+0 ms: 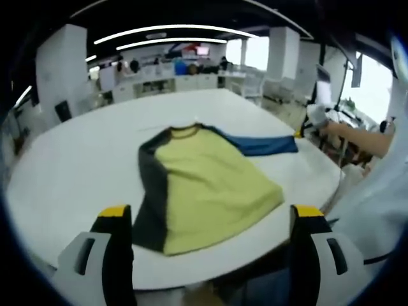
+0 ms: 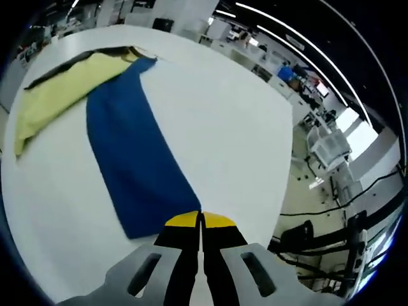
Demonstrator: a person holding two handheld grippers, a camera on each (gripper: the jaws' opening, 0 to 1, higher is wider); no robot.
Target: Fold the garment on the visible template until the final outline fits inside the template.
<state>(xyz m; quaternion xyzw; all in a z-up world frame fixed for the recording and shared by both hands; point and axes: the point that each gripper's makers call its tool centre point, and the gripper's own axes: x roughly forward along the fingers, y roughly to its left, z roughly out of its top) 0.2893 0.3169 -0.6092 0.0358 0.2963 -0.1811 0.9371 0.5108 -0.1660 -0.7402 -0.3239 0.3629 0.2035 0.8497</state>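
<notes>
Right gripper view: flat blue sleeve (image 2: 131, 153)

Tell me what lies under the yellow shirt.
The yellow shirt with dark and blue sleeves lies flat on the white round table, bare around it. Any template beneath is covered; no outline can be seen.

No writing, label, brand or number can be read in either view; the far office signs are too blurred.

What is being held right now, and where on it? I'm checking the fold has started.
The right gripper pinches the cuff end of the shirt's blue sleeve. The left gripper is open, holding nothing.
</notes>
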